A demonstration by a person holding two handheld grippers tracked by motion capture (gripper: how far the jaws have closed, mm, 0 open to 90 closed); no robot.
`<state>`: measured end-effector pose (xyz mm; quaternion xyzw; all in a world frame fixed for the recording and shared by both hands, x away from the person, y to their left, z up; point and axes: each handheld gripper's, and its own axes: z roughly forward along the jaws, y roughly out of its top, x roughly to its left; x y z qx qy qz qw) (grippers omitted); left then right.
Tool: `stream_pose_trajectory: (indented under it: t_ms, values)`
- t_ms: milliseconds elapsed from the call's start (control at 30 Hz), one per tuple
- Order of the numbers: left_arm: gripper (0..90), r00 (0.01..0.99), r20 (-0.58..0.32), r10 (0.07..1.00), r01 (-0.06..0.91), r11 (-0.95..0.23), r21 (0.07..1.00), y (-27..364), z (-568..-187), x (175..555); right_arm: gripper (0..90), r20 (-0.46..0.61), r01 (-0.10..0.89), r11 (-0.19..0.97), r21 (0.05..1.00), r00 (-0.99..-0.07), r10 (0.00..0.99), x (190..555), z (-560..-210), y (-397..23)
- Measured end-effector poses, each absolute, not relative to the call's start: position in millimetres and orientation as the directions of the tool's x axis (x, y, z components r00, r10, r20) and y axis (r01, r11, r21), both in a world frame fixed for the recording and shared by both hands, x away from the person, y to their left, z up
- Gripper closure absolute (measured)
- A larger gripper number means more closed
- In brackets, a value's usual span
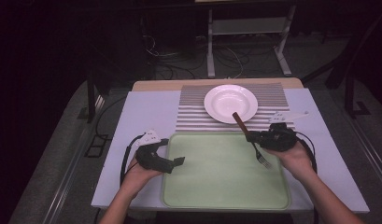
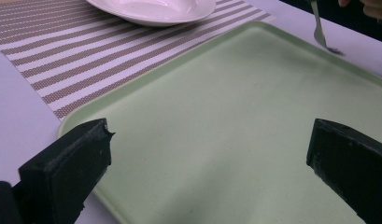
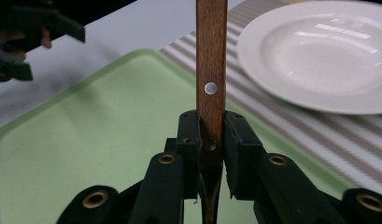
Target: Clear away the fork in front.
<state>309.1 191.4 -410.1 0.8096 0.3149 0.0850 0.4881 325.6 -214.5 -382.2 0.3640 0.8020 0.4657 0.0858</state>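
Note:
A fork with a brown wooden handle (image 1: 238,121) and metal tines (image 1: 263,161) hangs tilted over the right part of the pale green tray (image 1: 212,186). My right gripper (image 1: 250,137) is shut on the handle (image 3: 211,88), with the tines pointing down toward the tray. The fork's metal end (image 2: 319,32) appears far off in the left gripper view. A white plate (image 1: 230,102) rests on the striped placemat (image 1: 188,116) behind the tray. At the tray's left edge, my left gripper (image 1: 175,162) stands open, its jaws wide apart with nothing between them.
The tray (image 2: 235,121) lies on a white table (image 1: 142,112) in front of the placemat (image 2: 86,51) and plate (image 3: 319,56). Beyond the table are a dark floor with cables and a white metal stand (image 1: 247,28).

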Motion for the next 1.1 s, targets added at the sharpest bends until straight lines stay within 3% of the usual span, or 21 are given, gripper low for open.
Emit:
stream_pose_trajectory:
  t_ms: [367,667,933,1100]
  values:
    - [0.0,0.783,-0.216,0.584,0.437,-0.268,0.859,181,-402,312,76.7,0.222,0.511,0.332,0.793,-0.749,0.624,323,-396,-201]
    - [0.0,0.793,-0.192,0.579,0.413,-0.279,0.867,163,-385,335,76.7,0.224,0.502,0.316,0.805,-0.75,0.622,326,-394,-203]
    - [4.6,0.811,-0.198,0.551,0.395,-0.264,0.88,135,-378,351,76.7,0.231,0.5,0.299,0.812,-0.747,0.623,327,-393,-206]
    - [13.3,0.816,-0.21,0.539,0.398,-0.26,0.88,117,-375,355,76.7,0.232,0.5,0.298,0.813,-0.748,0.622,328,-393,-205]
